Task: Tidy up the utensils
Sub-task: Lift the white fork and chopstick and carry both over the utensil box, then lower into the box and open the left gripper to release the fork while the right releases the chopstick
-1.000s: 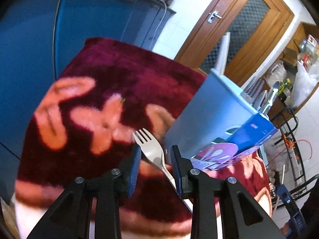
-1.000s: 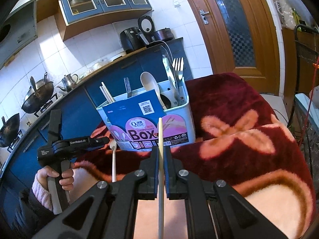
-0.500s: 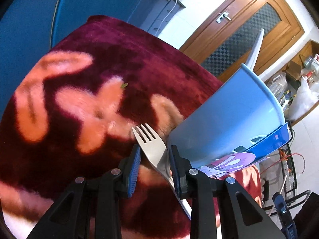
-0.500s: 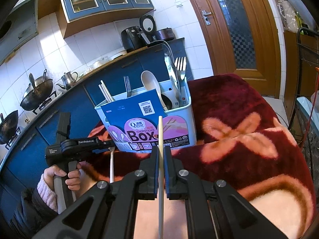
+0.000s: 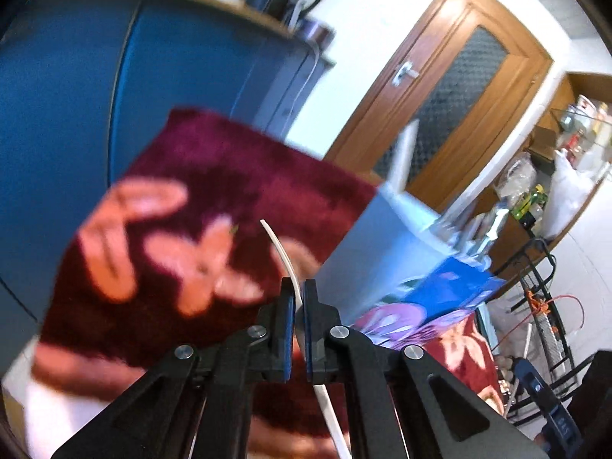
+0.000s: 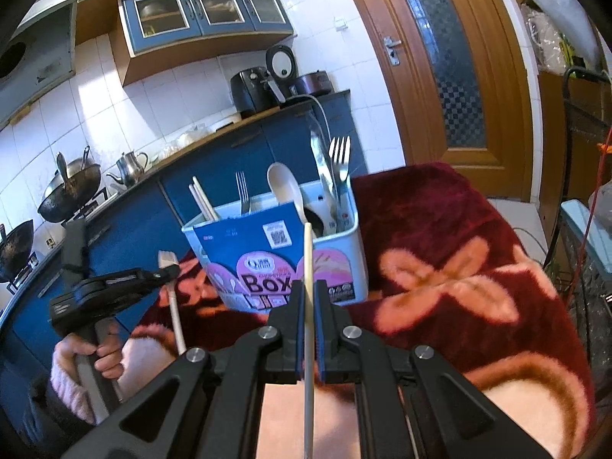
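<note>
Covering the surface, we see a maroon blanket (image 6: 440, 229) with pink flower shapes, and on it a pale blue utensil box (image 6: 344, 237) fronted by a printed blue-and-pink card (image 6: 248, 252). Inside the box we count chopsticks (image 6: 202, 201) and a fork at its left, a white spoon (image 6: 285, 187) in the middle, and a knife with a second fork (image 6: 340, 160) at its right; which compartments they occupy we cannot tell.

Behind stand blue cabinets (image 6: 126, 229) and a wooden door (image 6: 451, 76).

The left tool (image 6: 172, 269), gripped by a hand (image 6: 109, 359) with a pink cuff, has just closed on a white fork (image 6: 170, 287), lifted clear of the blanket just left of the box.

The right tool (image 6: 308, 294) is clamped on a single pale chopstick (image 6: 308, 267), whose tip overlaps the card.
</note>
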`<act>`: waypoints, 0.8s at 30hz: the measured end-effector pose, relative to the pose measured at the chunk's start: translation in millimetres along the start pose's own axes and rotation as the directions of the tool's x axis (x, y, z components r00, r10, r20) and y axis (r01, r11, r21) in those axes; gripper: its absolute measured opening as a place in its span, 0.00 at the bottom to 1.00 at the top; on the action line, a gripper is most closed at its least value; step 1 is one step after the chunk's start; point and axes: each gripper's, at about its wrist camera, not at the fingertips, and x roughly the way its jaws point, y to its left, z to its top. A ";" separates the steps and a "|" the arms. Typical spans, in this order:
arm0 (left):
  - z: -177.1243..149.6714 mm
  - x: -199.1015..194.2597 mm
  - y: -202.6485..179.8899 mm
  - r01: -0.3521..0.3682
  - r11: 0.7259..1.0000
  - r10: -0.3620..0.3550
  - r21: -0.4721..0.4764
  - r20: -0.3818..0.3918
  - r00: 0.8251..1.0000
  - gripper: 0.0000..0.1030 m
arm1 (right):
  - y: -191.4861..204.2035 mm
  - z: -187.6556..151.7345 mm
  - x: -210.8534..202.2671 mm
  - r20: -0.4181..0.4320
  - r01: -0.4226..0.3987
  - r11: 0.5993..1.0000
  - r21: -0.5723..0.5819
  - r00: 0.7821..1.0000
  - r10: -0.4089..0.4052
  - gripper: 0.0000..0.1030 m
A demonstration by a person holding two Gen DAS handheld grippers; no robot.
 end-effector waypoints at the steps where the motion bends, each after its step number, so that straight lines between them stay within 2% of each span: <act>1: 2.1 -7.7 -4.5 0.005 1.000 -0.005 0.013 0.023 1.000 0.04 | -0.2 1.3 -1.3 0.007 -0.001 1.000 0.000 1.000 0.001 0.06; 6: 12.9 -46.6 -25.9 0.025 0.997 -0.035 0.072 0.135 0.990 0.04 | 1.6 4.5 -5.1 0.027 0.003 1.000 -0.004 1.000 -0.003 0.06; 10: 24.6 -70.9 -49.0 -0.001 0.990 -0.034 0.144 0.240 0.970 0.04 | 0.7 4.8 -5.8 0.032 0.004 1.000 -0.003 0.999 -0.003 0.06; 12: 34.0 -81.2 -64.9 -0.051 0.979 -0.012 0.198 0.304 0.953 0.04 | 0.8 4.6 -6.3 0.032 0.003 1.000 -0.001 0.999 -0.003 0.06; 15: 46.3 -86.3 -81.4 -0.090 0.967 0.000 0.237 0.354 0.935 0.04 | 1.0 4.8 -7.4 0.036 0.004 1.000 -0.004 0.999 -0.003 0.06; 17: 55.2 -87.9 -91.3 -0.104 0.962 -0.001 0.252 0.384 0.923 0.04 | 1.2 5.5 -8.5 0.040 0.005 1.000 -0.008 0.999 -0.005 0.06; 24: 75.6 -72.8 -122.2 -0.198 0.935 0.025 0.294 0.503 0.864 0.04 | -1.2 12.4 -11.4 0.058 0.023 0.999 -0.025 0.998 -0.022 0.06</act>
